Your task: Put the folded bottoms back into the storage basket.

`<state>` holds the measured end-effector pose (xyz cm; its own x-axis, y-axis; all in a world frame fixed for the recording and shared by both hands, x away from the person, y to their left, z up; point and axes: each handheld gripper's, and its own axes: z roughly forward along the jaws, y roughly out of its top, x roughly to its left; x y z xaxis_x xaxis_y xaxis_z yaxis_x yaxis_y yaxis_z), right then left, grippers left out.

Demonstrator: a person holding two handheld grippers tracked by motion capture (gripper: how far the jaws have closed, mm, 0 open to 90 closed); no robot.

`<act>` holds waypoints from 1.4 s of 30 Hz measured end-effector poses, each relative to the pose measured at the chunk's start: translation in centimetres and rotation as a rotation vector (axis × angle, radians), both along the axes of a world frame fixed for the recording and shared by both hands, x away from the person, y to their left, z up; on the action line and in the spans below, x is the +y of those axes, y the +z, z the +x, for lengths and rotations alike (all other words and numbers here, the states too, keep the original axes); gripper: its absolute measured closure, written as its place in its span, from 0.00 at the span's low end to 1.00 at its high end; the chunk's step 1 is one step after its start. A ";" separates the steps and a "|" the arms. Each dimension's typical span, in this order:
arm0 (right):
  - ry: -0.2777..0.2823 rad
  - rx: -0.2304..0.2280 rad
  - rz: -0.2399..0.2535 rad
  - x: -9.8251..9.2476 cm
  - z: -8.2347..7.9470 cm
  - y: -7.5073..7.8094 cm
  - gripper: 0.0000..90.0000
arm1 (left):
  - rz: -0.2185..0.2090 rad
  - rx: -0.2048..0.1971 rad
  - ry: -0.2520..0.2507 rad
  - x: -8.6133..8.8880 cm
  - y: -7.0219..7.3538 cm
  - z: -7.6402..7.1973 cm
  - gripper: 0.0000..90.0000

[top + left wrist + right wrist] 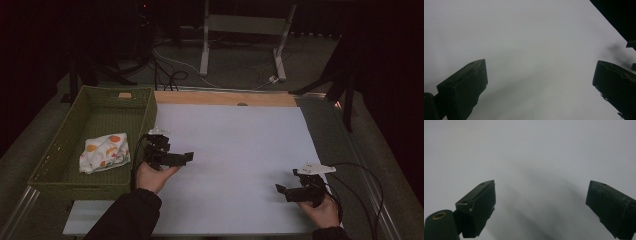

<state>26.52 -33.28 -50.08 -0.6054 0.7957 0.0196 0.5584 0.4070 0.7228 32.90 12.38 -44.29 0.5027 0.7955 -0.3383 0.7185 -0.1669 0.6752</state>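
We have our left gripper (186,157) held over the white sheet (240,150), just beside the right wall of the green woven basket (65,150), its nose pointing right across the table. In the left gripper view its two black jaws stand wide apart with nothing but white sheet between them, so it is open and empty. Our right gripper (281,190) is low at the sheet's right edge, well apart from the left one, nose pointing left toward the middle; in its own view the jaws are again spread wide over bare white surface, holding nothing.

The nearest thing to our left gripper is the folded cloth (104,152), white with orange and yellow spots. It lies on the basket floor, toward the near right corner, close to the right wall. Its long axis runs roughly left to right, tilted so the right end sits a little farther from us than the left. It lies flat, untouched by either gripper.
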 end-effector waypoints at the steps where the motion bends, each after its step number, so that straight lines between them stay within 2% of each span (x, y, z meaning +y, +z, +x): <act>1: -0.001 0.000 0.000 0.0 0.0 0.0 0.10 | -0.001 0.000 -0.001 0.0 -0.1 0.0 0.01; 22: -0.002 0.004 0.003 0.0 0.0 0.0 0.10 | -0.007 -0.013 -0.020 -1.3 -1.9 -0.6 0.01; 32: -0.001 0.001 0.003 0.0 0.0 0.0 0.10 | -0.018 -0.014 -0.015 -1.5 -2.7 -1.0 0.01; 42: -0.002 0.001 0.005 0.0 0.0 0.0 0.10 | -0.010 -0.021 -0.015 -1.6 -3.4 -1.4 0.01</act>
<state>26.51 -33.30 -50.06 -0.6034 0.7971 0.0238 0.5600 0.4023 0.7242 31.53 10.82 -47.68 0.5216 0.7843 -0.3359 0.7019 -0.1707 0.6915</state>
